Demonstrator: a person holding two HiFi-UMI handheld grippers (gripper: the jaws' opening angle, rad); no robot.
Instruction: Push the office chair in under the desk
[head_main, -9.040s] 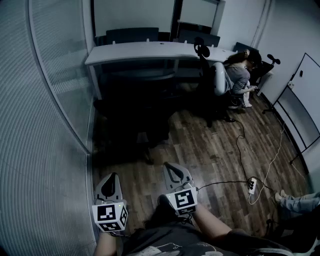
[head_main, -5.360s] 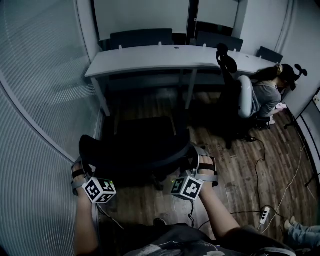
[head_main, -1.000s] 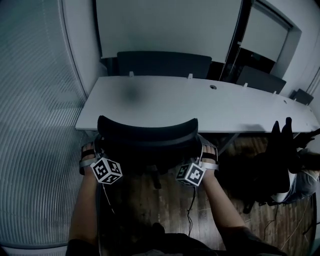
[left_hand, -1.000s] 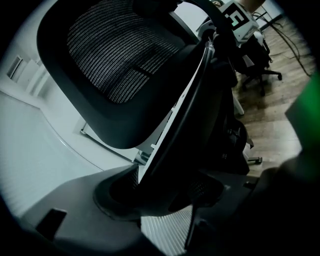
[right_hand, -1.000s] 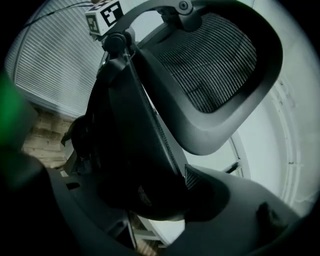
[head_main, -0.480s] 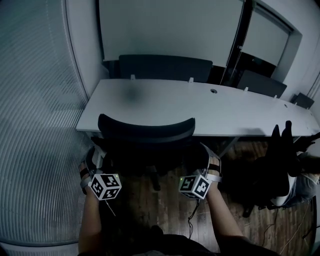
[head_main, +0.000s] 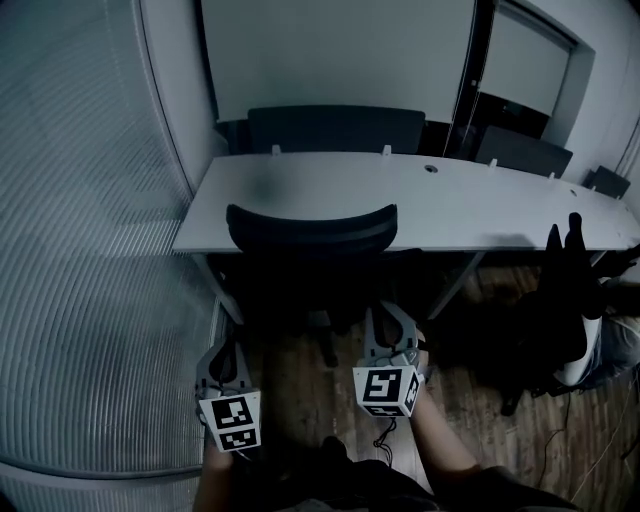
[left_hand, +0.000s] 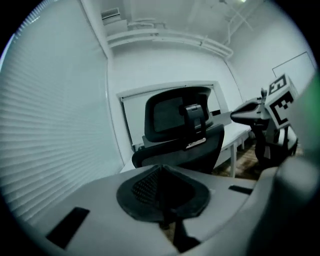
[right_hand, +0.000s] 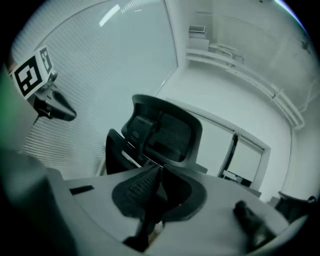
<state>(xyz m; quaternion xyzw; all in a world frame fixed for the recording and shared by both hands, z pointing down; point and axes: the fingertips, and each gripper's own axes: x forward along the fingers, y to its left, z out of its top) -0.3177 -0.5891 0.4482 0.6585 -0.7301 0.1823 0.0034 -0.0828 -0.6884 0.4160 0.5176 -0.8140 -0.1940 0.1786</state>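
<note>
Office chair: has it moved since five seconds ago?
Yes. The office chair went toward the desk: its backrest now overlaps the desk's near edge; earlier they stood clearly apart.

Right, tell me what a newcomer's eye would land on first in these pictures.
The black office chair stands mid-frame in the head view, its backrest at the front edge of the long white desk. Below it, clear of the chair, sit the left gripper and right gripper with their marker cubes; their jaws have just closed with nothing between them. A ribbed glass wall fills the left side.
</note>
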